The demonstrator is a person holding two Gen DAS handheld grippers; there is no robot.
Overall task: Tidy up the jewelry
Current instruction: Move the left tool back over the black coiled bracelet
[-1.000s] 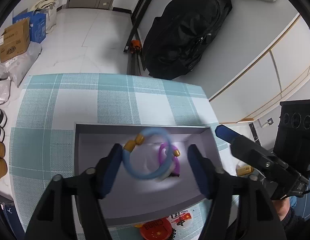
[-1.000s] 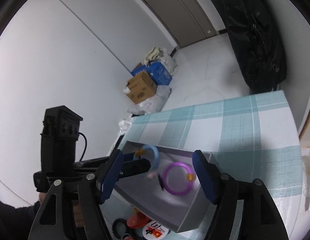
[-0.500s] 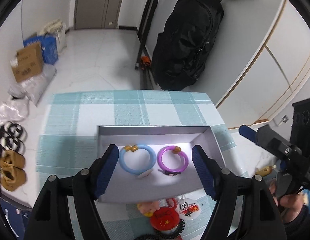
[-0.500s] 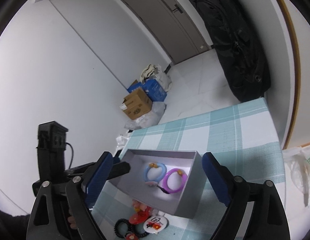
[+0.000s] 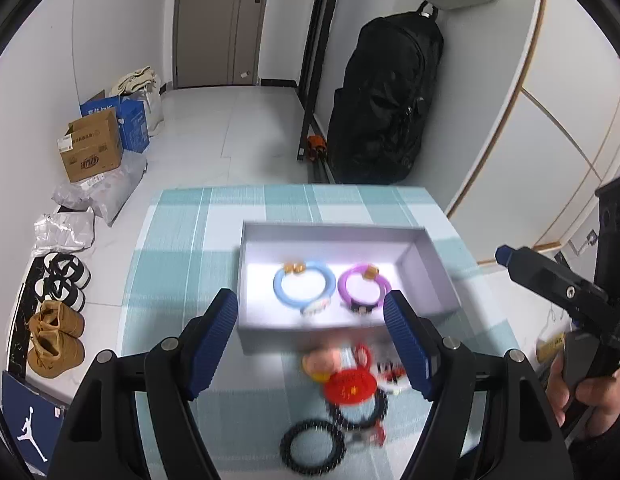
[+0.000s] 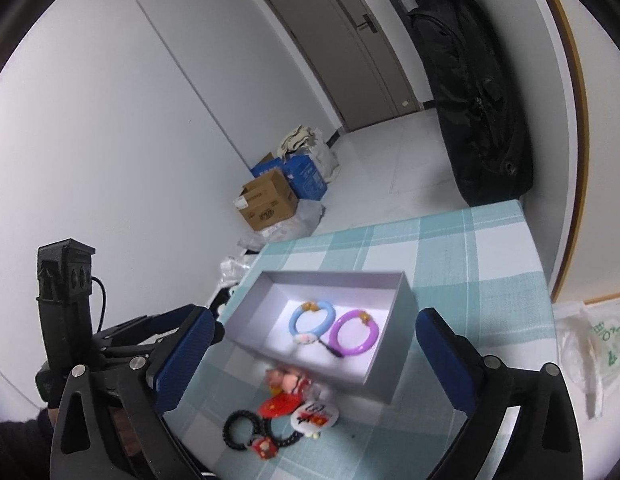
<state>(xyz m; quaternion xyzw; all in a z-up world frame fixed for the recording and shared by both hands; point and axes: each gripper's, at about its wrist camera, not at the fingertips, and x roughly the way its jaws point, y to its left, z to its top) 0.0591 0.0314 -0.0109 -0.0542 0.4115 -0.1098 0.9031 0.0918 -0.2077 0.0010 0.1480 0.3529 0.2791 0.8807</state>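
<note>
From my left claw (image 5: 310, 336) I look down at the gray box (image 5: 434, 280) on the checked tabletop (image 5: 181, 240). My left claw is open and holds nothing. In the box a blue ring (image 5: 304, 284) and a purple ring (image 5: 364, 288) lie side by side, close but I think not touching. In front of the box, between my claw tips, sits a small pile: a red charm (image 5: 350, 386), a pink toy (image 5: 322, 362) and black hair ties (image 5: 314, 450). My right claw (image 5: 506, 256) hangs off to the side, past the box.

The pile is a blur here. I cannot tell where one piece ends and the next starts. If I grab now, I think I could lift two things at once, or drag a hair tie along by its charm. I could also bump the box wall and slide the box.

From my right claw (image 6: 310, 344) I see the same box (image 6: 402, 308) a bit askew. My right claw is opening wide, with nothing between its tips. The blue ring (image 6: 312, 320) and purple ring (image 6: 354, 332) show well. The pile (image 6: 293, 404) is tangled and partly blurry. The left claw (image 6: 189, 332) is half cut off by my own claw.
</note>
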